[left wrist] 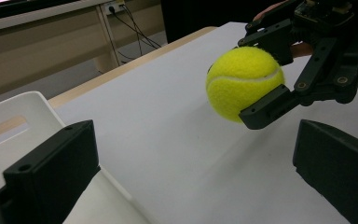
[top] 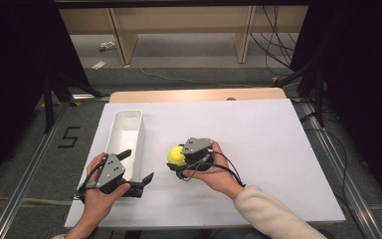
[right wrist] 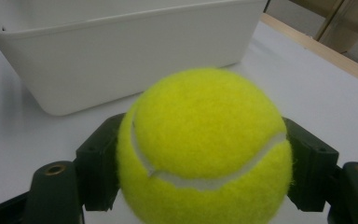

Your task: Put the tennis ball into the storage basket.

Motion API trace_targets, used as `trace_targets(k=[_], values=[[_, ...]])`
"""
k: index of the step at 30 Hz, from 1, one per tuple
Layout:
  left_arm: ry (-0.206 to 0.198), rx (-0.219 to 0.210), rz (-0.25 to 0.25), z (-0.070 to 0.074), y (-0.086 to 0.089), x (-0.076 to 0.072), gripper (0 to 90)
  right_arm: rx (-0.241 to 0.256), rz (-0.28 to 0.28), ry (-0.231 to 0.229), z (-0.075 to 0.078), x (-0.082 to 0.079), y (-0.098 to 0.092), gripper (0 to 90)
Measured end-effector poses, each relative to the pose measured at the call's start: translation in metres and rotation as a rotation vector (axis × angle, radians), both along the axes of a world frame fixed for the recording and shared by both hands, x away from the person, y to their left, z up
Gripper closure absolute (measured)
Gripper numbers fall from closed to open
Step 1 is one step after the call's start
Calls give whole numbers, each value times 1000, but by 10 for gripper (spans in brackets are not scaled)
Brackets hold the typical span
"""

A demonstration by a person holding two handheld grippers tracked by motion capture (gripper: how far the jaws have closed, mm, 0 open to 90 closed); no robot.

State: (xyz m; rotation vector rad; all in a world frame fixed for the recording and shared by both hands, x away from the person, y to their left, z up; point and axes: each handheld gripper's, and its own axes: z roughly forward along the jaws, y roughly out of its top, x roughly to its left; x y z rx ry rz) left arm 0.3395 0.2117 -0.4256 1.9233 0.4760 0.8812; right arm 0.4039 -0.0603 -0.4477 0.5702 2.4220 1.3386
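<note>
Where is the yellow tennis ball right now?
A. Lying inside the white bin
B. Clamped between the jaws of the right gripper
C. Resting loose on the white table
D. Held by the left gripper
B: the tennis ball sits squeezed between the two black jaws of the right gripper, beside the white bin, not in it.

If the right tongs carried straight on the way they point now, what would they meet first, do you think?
Most likely the white bin. The right tongs, shut on the tennis ball, point at its long side wall across bare tabletop. The ball would probably touch the wall first, though the depth is hard to judge.
</note>
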Motion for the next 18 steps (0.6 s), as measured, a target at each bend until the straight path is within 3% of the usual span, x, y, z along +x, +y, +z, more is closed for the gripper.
trace_targets(k=[18], values=[[0, -1, -1, 0, 0, 0, 0, 10, 4, -10, 5, 2, 5, 269]])
